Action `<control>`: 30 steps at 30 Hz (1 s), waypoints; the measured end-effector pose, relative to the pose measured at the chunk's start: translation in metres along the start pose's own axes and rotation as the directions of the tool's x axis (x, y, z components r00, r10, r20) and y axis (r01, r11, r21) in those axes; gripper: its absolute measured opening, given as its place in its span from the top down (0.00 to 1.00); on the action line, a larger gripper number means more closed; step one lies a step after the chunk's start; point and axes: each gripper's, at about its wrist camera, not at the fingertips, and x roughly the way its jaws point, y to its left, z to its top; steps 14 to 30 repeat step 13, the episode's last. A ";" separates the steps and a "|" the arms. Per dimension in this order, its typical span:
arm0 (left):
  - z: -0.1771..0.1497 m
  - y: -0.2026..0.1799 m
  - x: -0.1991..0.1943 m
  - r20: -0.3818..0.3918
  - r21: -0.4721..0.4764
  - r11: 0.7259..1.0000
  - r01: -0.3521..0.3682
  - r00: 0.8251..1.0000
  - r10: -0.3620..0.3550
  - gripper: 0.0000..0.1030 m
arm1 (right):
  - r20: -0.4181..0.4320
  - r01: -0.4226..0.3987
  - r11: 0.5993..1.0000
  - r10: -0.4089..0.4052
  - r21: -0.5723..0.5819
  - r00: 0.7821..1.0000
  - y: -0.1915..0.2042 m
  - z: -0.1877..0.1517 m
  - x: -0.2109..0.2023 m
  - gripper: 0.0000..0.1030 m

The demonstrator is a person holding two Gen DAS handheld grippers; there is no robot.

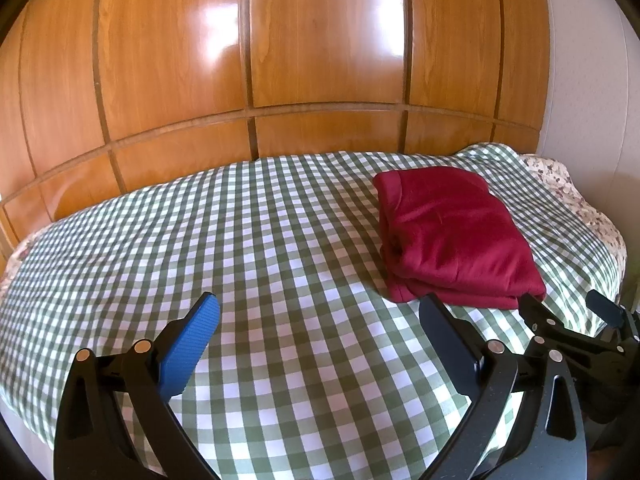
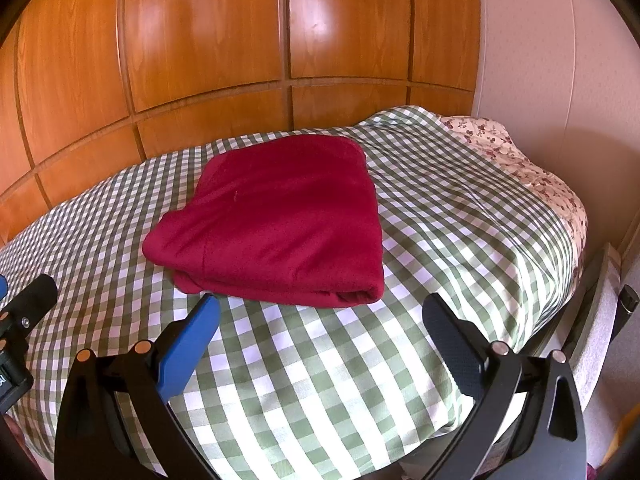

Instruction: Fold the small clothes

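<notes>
Red garment (image 2: 276, 220): folded into a thick, roughly rectangular stack, layered edges showing along its near side; lies flat on the checked cover, toward the right part of the bed.
Checked cover (image 1: 260, 240): green-and-white gingham spread over the bed, lightly wrinkled.
Floral fabric (image 2: 532, 176): shows past the cover's right edge.
Left gripper (image 1: 320, 320): jaws spread wide, nothing between them, above bare cover, left of the garment and apart from it.
Right gripper (image 2: 320, 312): jaws spread wide and empty, just in front of the garment's near edge, not touching it.
Wooden panelling (image 1: 280, 40): glossy, behind the bed.
</notes>
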 end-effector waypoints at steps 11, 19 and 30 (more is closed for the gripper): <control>-0.009 0.006 0.026 -0.083 -0.012 1.000 0.025 0.996 -0.026 0.04 | -0.020 0.006 1.000 -0.005 0.009 1.000 -0.004 -0.003 0.008 0.02; -0.013 0.015 0.036 -0.114 -0.050 0.996 0.078 0.990 -0.083 0.04 | -0.025 0.010 1.000 -0.010 0.019 1.000 -0.009 -0.001 0.010 0.02; -0.013 0.015 0.036 -0.114 -0.050 0.996 0.078 0.990 -0.083 0.04 | -0.025 0.010 1.000 -0.010 0.019 1.000 -0.009 -0.001 0.010 0.02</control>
